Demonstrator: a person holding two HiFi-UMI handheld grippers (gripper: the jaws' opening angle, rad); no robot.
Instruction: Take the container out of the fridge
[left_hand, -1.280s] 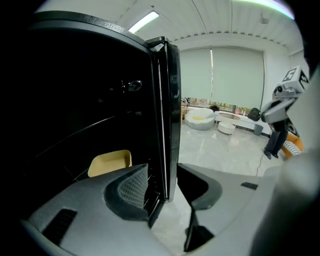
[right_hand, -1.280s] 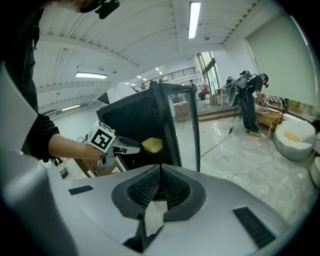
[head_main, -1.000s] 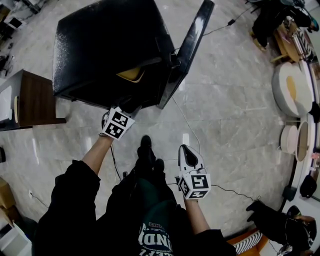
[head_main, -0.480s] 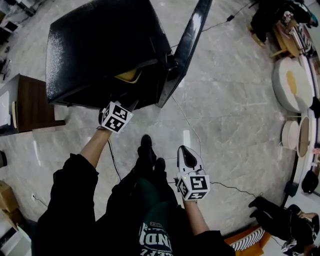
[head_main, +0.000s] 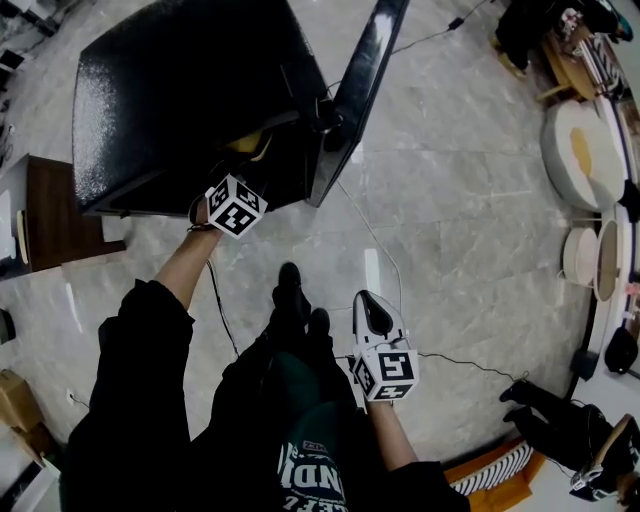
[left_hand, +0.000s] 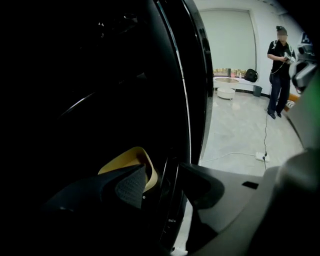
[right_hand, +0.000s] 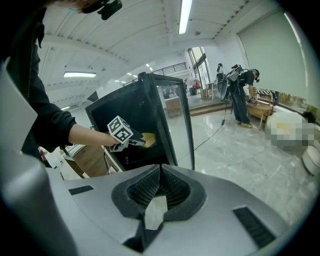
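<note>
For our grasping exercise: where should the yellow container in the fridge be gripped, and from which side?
Probably the near rim of the yellow container, a jaw each side, coming through the open front of the fridge. That thin upturned edge faces the opening; the rest is shadowed.

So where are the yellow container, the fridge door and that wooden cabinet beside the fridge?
yellow container (left_hand: 125, 159): left gripper view, on its visible yellow wall.
fridge door (head_main: 358, 95): head view, on the open door's top edge.
wooden cabinet (head_main: 65, 210): head view, on its brown top.
</note>
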